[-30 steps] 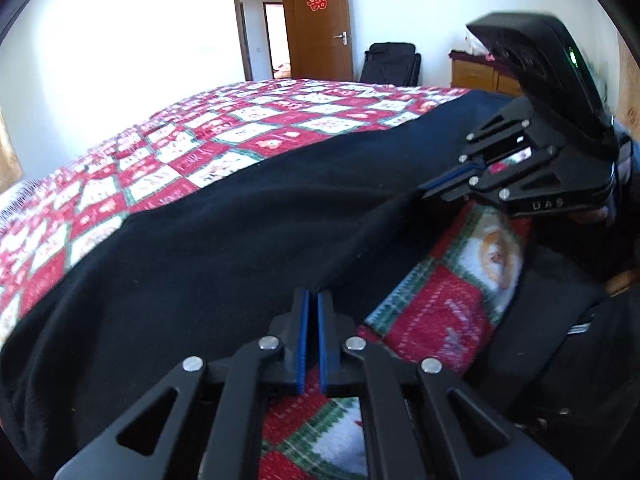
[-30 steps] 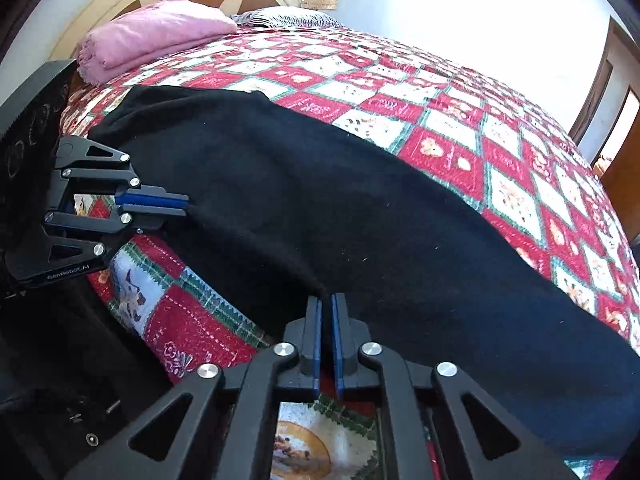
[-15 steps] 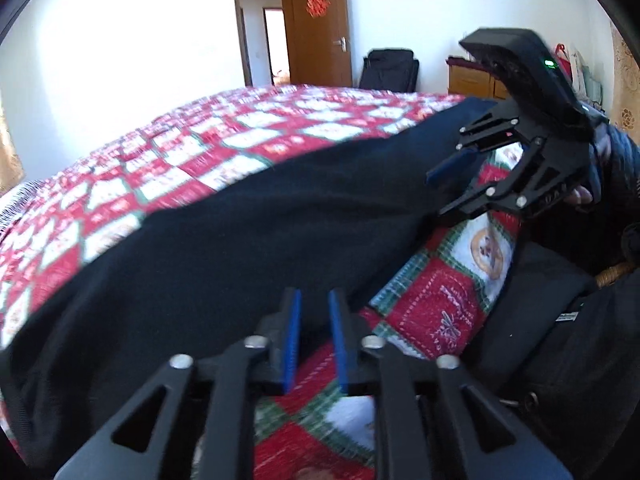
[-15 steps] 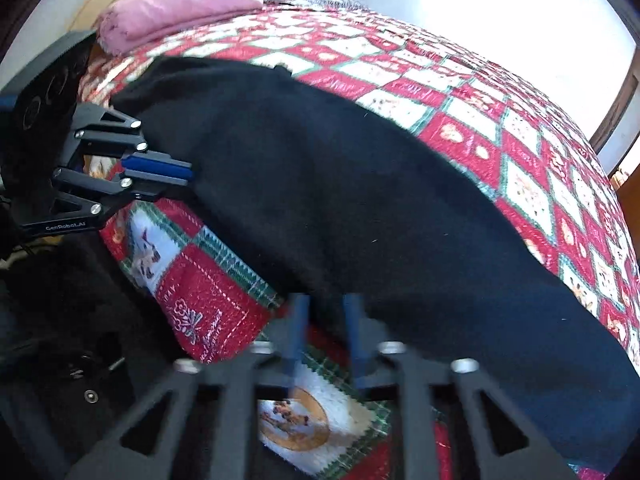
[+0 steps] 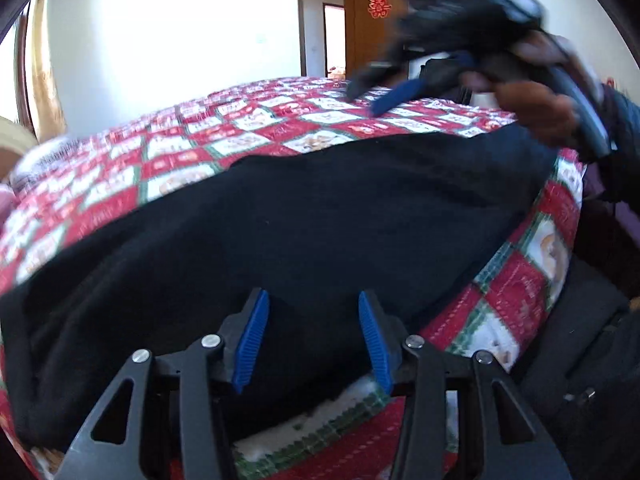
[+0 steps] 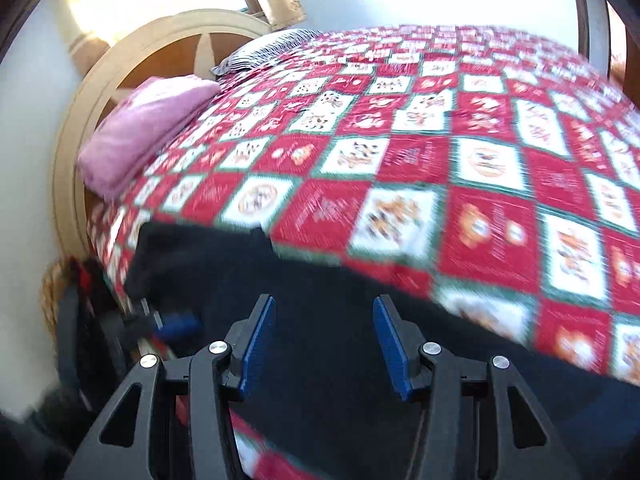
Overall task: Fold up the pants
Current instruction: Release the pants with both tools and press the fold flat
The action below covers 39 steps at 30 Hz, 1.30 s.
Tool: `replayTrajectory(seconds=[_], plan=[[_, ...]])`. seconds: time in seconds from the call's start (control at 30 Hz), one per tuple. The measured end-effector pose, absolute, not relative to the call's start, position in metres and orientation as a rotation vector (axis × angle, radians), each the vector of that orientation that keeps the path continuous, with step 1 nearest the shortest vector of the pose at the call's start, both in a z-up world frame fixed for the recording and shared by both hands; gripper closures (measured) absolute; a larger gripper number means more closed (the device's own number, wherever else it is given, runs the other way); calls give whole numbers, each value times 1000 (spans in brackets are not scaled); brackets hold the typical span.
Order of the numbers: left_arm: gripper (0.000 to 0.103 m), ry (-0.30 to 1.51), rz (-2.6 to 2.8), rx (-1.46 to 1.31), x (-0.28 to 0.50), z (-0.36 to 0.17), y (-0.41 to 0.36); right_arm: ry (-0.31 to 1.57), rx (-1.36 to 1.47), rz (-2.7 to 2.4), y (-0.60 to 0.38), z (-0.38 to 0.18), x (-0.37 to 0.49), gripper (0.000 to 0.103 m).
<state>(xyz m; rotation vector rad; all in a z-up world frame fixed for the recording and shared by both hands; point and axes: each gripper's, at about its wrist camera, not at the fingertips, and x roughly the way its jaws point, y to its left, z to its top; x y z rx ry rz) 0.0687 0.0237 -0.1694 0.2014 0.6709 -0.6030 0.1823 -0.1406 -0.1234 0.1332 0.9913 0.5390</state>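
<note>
Both grippers were found released from the black pants [image 5: 304,216], where a second before each had been closed at the near hem. The jaws of the left gripper [image 5: 312,344] were spread wide apart with nothing between them, low over the garment's near edge. The jaws of the right gripper [image 6: 324,346] were likewise apart and empty; that gripper [image 5: 420,80] was seen lifted above the far side of the bed, blurred by motion. The pants were laid long and flat along the near edge of the bed, one fold judged complete and a fresh grasp judged the next requirement.

The bed was covered by a red, white and green patchwork quilt [image 6: 440,152]. A rounded wooden headboard [image 6: 120,76] stood at one end, with a folded pink blanket [image 6: 144,124] and a striped pillow [image 6: 264,52] beside it. An open wooden door [image 5: 368,28] bearing a red paper ornament [image 5: 380,5] was noted in the white wall.
</note>
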Motion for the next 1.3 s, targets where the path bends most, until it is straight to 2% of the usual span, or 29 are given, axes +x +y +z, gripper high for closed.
replayTrajectory(seconds=[0.33, 0.37, 0.4, 0.43, 0.47, 0.67, 1.0, 1.23, 1.27, 1.3], plan=[[54, 672, -639, 202, 64, -171, 25, 1219, 252, 544, -62, -171, 255, 51], [54, 671, -641, 204, 64, -172, 26, 1217, 252, 538, -62, -173, 255, 68], [54, 670, -640, 206, 64, -172, 27, 1223, 273, 560, -63, -173, 254, 92], [54, 668, -638, 210, 64, -172, 26, 1226, 309, 591, -63, -172, 252, 98], [54, 666, -636, 213, 63, -173, 25, 1208, 305, 592, -63, -168, 248, 100], [52, 659, -625, 215, 59, -173, 24, 1050, 252, 600, -58, -128, 231, 102], [52, 654, -619, 210, 53, -172, 27, 1123, 200, 493, -59, -174, 258, 102], [46, 656, -617, 199, 54, -171, 26, 1007, 110, 487, -78, -146, 229, 99], [44, 656, -615, 200, 54, -170, 25, 986, 95, 478, -86, -140, 220, 96], [41, 656, -614, 200, 54, -169, 24, 971, 79, 470, -92, -136, 212, 83]])
